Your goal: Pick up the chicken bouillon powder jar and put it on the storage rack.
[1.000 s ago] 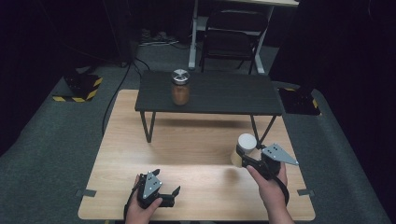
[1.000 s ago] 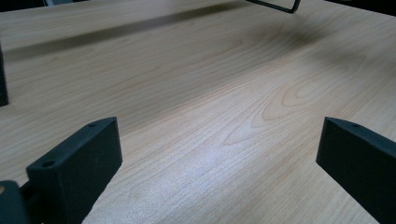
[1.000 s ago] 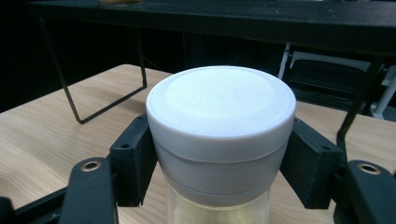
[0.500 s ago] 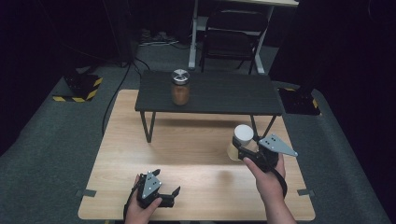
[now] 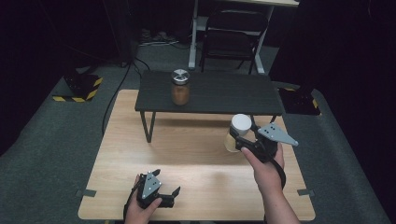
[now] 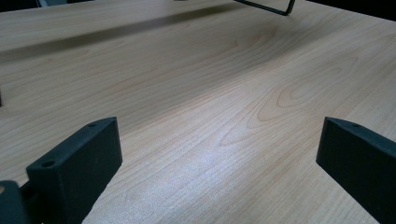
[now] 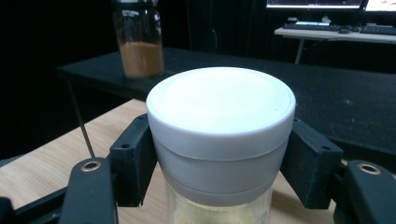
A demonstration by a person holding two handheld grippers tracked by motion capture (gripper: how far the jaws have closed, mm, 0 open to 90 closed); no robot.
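My right gripper (image 5: 238,138) is shut on a white-lidded jar (image 5: 237,131) of pale powder and holds it lifted above the right side of the wooden table (image 5: 187,154). In the right gripper view both black jaws press just under the white lid (image 7: 220,105) of the jar (image 7: 219,205). A second jar (image 5: 180,87) with a clear lid and brown powder stands on the low black shelf (image 5: 219,95); in the right gripper view this brown jar (image 7: 139,39) sits far left. My left gripper (image 5: 169,198) rests open at the table's front edge, its fingers (image 6: 77,163) spread over bare wood.
The black shelf stands on thin metal legs (image 5: 148,126) across the far half of the table. A folding chair (image 5: 234,39) and a desk leg (image 5: 194,35) are behind it. Cables (image 5: 114,95) run over the grey carpet at left.
My right gripper has raised the white-lidded jar off the table and carried it up and slightly forward toward the black shelf. The left gripper has stayed put.
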